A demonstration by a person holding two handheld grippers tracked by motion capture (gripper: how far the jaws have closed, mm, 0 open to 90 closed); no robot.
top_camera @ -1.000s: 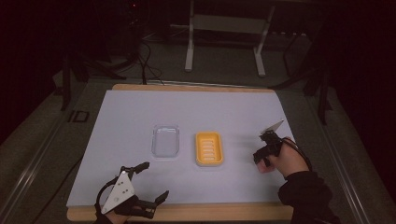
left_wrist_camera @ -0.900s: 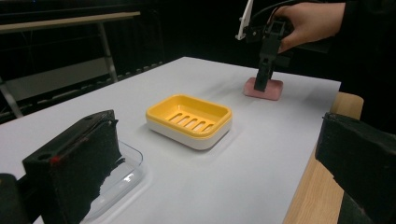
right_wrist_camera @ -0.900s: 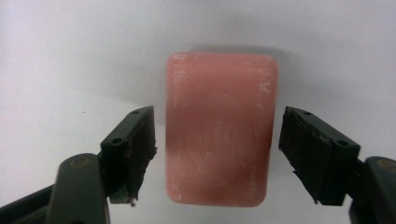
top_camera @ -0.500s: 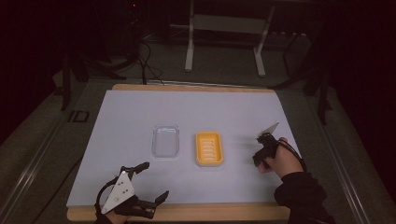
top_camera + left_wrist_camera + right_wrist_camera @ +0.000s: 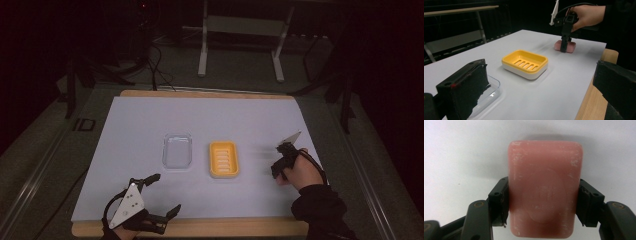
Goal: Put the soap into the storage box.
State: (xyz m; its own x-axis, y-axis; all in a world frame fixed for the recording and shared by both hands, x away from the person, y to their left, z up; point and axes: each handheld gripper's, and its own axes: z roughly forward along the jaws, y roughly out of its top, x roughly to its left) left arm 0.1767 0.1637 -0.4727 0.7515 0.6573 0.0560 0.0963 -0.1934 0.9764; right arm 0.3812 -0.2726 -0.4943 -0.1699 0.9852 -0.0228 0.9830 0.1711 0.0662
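A pink soap bar (image 5: 545,192) lies flat on the white table sheet, and my right gripper (image 5: 544,205) is shut on its two long sides. In the left gripper view the same soap bar (image 5: 572,46) rests on the sheet under the right gripper (image 5: 564,47), which points straight down from a hand. An orange soap dish (image 5: 223,159) with a slotted floor sits at mid-table, left of the right gripper (image 5: 277,171). My left gripper (image 5: 163,194) stands open near the front left edge, holding nothing.
A clear plastic tray (image 5: 178,151) lies just left of the orange dish. The white sheet (image 5: 210,117) covers a wooden board whose front edge (image 5: 240,227) shows. Metal stand legs (image 5: 202,55) and cables sit on the floor beyond the table.
The right hand and its gripper have shifted only slightly over the soap bar. The left gripper, dish and tray have stayed in place.
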